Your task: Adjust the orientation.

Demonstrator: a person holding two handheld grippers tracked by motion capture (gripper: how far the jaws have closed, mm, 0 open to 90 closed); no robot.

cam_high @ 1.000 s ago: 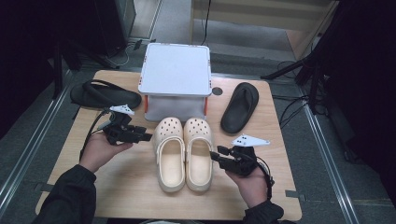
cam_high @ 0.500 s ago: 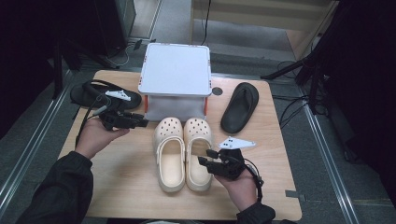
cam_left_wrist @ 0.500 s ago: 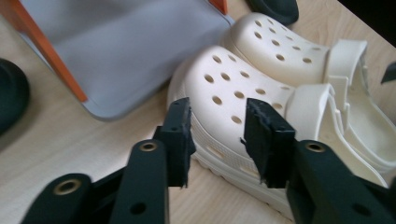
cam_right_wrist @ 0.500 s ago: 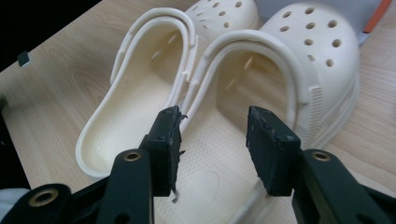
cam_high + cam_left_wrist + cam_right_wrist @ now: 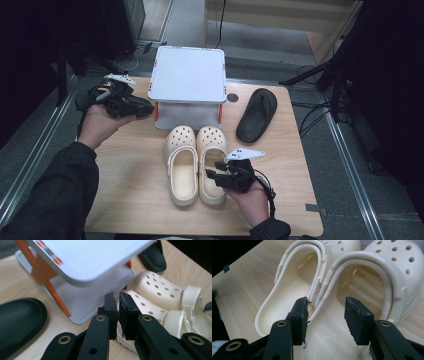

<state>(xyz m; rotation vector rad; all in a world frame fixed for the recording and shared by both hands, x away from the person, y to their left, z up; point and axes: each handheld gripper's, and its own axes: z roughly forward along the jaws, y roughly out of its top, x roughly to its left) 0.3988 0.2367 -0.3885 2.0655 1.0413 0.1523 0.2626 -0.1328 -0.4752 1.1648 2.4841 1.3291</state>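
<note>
A pair of cream clogs stands side by side at mid table, the left clog (image 5: 182, 170) and the right clog (image 5: 212, 150). My right gripper (image 5: 212, 175) is at the right clog's heel, open. Its jaws have just been opening. In the right gripper view they (image 5: 327, 315) straddle that clog's inner rim (image 5: 325, 293) without pressing on it. My left gripper (image 5: 146, 111) hangs above the table left of the white rack (image 5: 187, 75). Its jaws (image 5: 118, 307) have just been closing and stand shut with nothing between them.
The white rack (image 5: 82, 257) with orange legs stands at the back centre. One black slipper (image 5: 256, 115) lies to its right. Another black slipper (image 5: 20, 322) lies to its left, mostly hidden under my left hand in the high view. A round hole (image 5: 231, 98) marks the tabletop.
The left gripper has risen and moved back and to the left, away from the clogs, while its jaws closed. The right gripper has edged in over the right clog's heel.
</note>
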